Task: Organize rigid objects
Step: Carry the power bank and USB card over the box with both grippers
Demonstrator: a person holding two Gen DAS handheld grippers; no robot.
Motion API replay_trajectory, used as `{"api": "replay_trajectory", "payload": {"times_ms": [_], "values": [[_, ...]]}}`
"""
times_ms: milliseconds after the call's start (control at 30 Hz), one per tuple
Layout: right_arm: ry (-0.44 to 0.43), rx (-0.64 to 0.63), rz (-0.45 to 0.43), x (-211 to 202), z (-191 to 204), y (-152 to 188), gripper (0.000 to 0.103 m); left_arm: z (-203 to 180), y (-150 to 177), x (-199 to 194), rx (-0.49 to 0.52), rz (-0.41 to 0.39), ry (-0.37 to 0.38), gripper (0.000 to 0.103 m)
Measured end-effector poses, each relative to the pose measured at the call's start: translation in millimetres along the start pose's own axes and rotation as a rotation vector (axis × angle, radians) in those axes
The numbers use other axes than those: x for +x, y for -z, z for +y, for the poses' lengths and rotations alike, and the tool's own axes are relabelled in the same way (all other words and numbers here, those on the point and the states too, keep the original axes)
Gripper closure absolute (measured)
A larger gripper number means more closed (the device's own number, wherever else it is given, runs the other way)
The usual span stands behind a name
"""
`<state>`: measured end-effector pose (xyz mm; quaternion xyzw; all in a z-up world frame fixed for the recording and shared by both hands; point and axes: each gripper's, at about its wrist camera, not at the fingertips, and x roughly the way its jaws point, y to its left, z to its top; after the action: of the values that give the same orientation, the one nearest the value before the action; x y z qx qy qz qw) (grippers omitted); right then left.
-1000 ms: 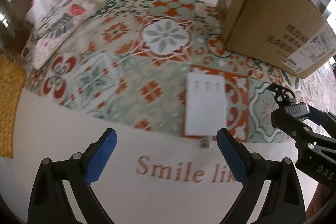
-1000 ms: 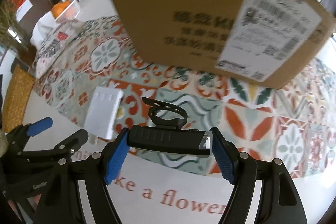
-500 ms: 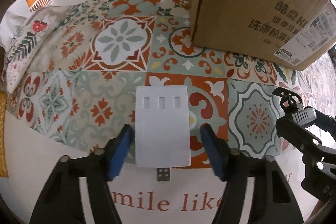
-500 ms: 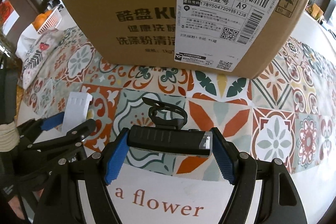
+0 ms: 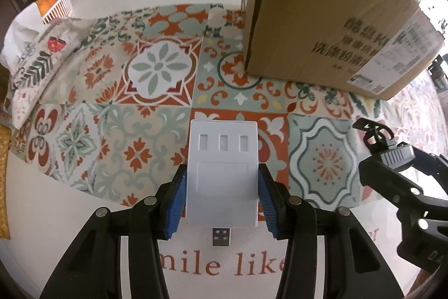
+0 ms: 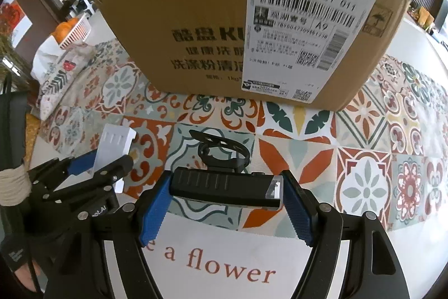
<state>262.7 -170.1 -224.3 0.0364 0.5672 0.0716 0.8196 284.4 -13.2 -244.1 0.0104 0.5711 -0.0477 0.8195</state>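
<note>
A flat white USB hub (image 5: 222, 147) with three slots and a plug at its near end lies on the patterned tablecloth (image 5: 112, 131). My left gripper (image 5: 222, 173) straddles it, its jaws closing, and the blue pads (image 5: 179, 187) sit against its two long sides. From the right wrist view the same hub (image 6: 114, 142) shows at the left between the left gripper's fingers (image 6: 84, 161). My right gripper (image 6: 225, 181) is shut on a black bar-shaped light (image 6: 224, 191) with a ring mount on top, held just above the cloth.
A large cardboard box (image 6: 210, 18) with a shipping label stands on the cloth just beyond both grippers. A folded patterned cloth (image 5: 36, 69) and a white basket of orange fruit (image 5: 56, 4) sit at the far left. The table's white border with red lettering (image 6: 229, 268) runs below.
My left gripper moved over the white hub and narrowed from wide open until its pads reached the hub's sides. The right gripper kept its hold on the black light.
</note>
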Motion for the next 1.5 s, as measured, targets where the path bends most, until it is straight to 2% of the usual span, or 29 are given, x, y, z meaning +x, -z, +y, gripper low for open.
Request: {"api": "replay_trajectory", "payload": {"times_ms": [300, 700, 1067, 1500], "values": [[-0.009, -0.010, -0.077, -42.1, -2.2, 1.9, 0.028, -7.5, -2.2, -49.1, 0.012, -0.088, 0.021, 0.056], [0.003, -0.012, -0.226, -113.2, -8.5, -0.3, 0.028, -28.8, -10.6, -116.5, 0.048, -0.211, 0.067, 0.056], [0.009, 0.014, -0.341, -157.3, -15.7, -18.6, 0.028, -45.0, -41.2, -160.2, 0.100, -0.314, 0.075, 0.056], [0.033, 0.014, -0.442, -188.5, -19.5, -51.2, 0.028, -57.3, -81.5, -189.8, 0.123, -0.400, 0.087, 0.056]]}}
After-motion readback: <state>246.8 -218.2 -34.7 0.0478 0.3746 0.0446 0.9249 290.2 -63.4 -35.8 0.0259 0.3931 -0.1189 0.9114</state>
